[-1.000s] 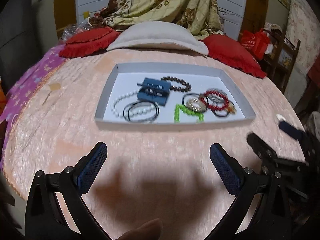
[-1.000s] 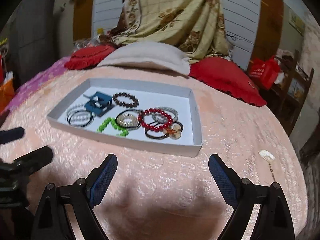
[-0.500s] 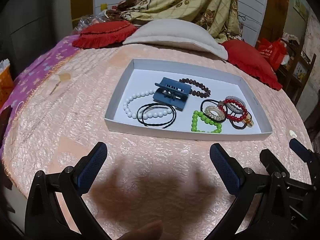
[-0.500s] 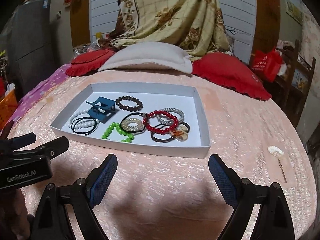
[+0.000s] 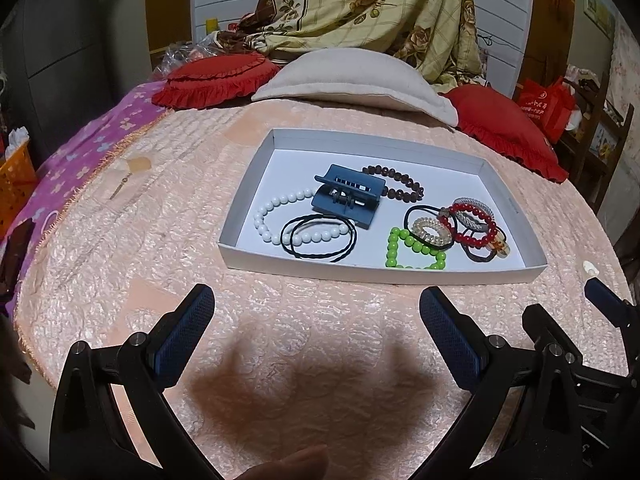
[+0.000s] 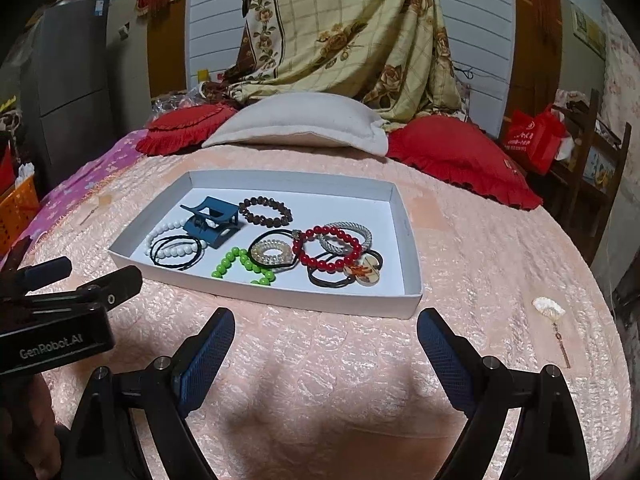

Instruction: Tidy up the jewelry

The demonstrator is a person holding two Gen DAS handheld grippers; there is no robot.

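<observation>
Right wrist view: right hand-held gripper [image 6: 322, 354] spread wide, empty, above bedspread. Jewelry tray [image 6: 414, 276] just ahead; red bead bracelet [image 6: 326, 249] tangled with neighbours. Advise descending over one strand only.

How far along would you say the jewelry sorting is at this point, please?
Barely started. The bracelets and hair ties lie jumbled in the white tray, the red bead bracelet overlapping others. Left gripper and right gripper hover open and hold nothing. All the sorting is left.

Left tongs [image 5: 316, 322] and right tongs [image 6: 326, 344] — both gaping, empty.
</observation>
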